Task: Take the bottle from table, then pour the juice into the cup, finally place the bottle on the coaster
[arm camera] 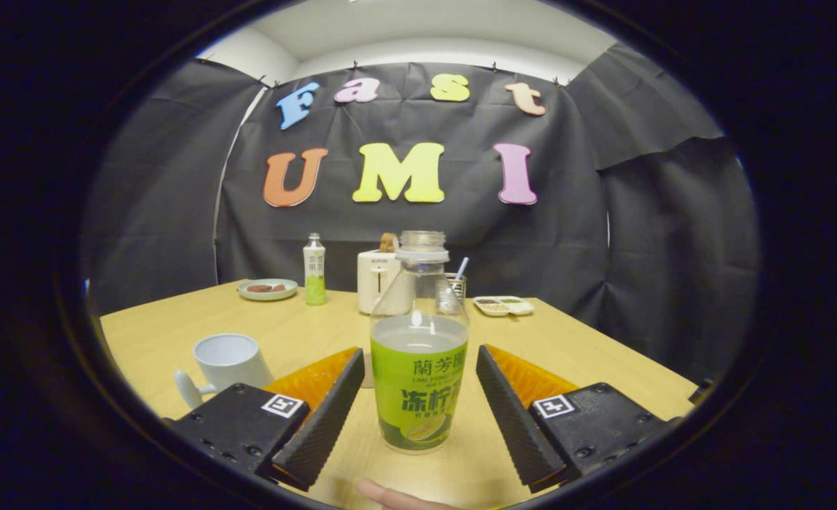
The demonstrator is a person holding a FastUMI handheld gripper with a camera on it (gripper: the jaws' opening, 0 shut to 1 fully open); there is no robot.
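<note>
Item: clear plastic juice bottle with green label, uncapped, upright on the pale wooden table, about two-thirds full.

Gripper: I hold it wide open, one finger on each side of the bottle, gaps both sides, gripping nothing.

Handling, my estimate: moderately heavy, thin walls that give, smooth label; open mouth spills if tilted. Best hold is across the labelled belly.

Near the bottle: white ceramic cup to its left, close to my left finger. Behind it, white appliance, small green-labelled bottle, plate, divided white dish. A fingertip lies just in front.
</note>
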